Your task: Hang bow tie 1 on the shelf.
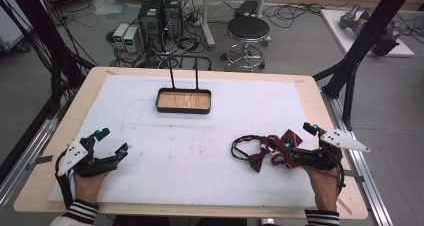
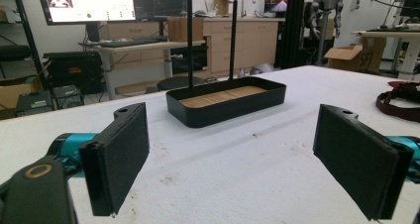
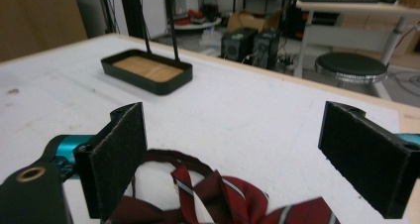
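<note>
- The left tool (image 1: 111, 142) rests low at the near left of the bench (image 1: 40, 166), its jaws spread wide with nothing between them; in the left gripper view its pads (image 2: 119, 157) frame bare white cover.
- The right tool (image 1: 300, 138) sits at the near right, jaws likewise spread apart and released, poised over a dark red bow tie (image 1: 272, 151).
- In the right gripper view the bow tie (image 3: 223, 199), striped in white, lies just under and between the open pads (image 3: 116, 157), not clamped by either.
- Its thin dark strap (image 1: 245, 145) loops out on the cover toward the middle of the bench.
- A black tray (image 1: 183, 111) with a wooden floor stands well apart from both tools, at the far middle of the white cover (image 1: 200, 151), two thin black rods rising from its far side.
- Beyond the bench, a black stool (image 1: 248, 28) stands on the floor.
</note>
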Motion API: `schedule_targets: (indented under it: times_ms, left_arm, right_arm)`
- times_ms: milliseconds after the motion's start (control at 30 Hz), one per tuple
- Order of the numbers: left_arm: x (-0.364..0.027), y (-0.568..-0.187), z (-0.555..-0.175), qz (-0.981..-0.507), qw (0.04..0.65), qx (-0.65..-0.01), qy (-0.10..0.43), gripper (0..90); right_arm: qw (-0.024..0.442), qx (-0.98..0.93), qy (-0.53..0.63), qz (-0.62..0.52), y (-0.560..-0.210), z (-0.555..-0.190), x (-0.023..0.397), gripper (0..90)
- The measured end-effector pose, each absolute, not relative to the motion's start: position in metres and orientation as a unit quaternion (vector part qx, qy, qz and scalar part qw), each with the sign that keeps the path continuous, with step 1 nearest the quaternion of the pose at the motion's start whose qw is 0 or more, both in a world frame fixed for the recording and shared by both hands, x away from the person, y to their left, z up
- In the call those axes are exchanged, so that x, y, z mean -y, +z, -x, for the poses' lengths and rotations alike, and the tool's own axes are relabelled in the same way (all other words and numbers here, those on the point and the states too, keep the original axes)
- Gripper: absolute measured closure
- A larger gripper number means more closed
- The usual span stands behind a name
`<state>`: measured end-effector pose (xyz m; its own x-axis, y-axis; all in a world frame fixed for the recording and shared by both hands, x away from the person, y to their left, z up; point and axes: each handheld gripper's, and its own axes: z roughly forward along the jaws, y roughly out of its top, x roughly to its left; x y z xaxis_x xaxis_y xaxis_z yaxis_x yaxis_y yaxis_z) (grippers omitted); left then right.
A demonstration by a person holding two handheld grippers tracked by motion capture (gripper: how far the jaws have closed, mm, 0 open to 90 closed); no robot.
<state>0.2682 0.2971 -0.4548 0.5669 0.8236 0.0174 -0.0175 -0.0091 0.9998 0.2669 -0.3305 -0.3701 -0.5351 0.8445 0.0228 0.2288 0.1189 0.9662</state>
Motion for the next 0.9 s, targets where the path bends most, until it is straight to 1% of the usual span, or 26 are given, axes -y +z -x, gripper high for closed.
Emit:
schedule_targets:
  times_ms: [400,467,667,700,767,800,833,900]
  left_arm:
    - [-0.297,-0.455,-0.268,-0.627,0.624,-0.321,0.338,14.7]
    - [-0.297,-0.455,-0.268,-0.627,0.624,-0.321,0.339,14.6]
    - [-0.296,-0.455,-0.268,-0.627,0.623,-0.320,0.340,14.6]
    - [-0.296,-0.455,-0.268,-0.628,0.623,-0.319,0.340,14.7]
    - [-0.296,-0.455,-0.268,-0.628,0.623,-0.319,0.340,14.7]
    - [-0.296,-0.455,-0.268,-0.627,0.623,-0.320,0.340,14.6]
    - [-0.296,-0.455,-0.268,-0.627,0.623,-0.320,0.340,14.6]
    - [-0.296,-0.455,-0.268,-0.628,0.623,-0.319,0.340,14.6]
  right_arm:
    - [0.232,-0.747,0.467,-0.412,-0.356,-0.289,0.346,11.1]
    - [0.226,-0.756,0.455,-0.414,-0.356,-0.291,0.346,15.3]
    - [0.215,-0.767,0.433,-0.421,-0.359,-0.298,0.349,15.8]
    - [0.203,-0.775,0.422,-0.424,-0.362,-0.302,0.351,19.3]
    - [0.196,-0.780,0.414,-0.425,-0.364,-0.304,0.351,20.2]
    - [0.189,-0.790,0.396,-0.428,-0.367,-0.308,0.351,22.6]
    - [0.189,-0.790,0.396,-0.428,-0.367,-0.308,0.351,22.6]
    - [0.179,-0.800,0.372,-0.435,-0.372,-0.313,0.349,25.9]
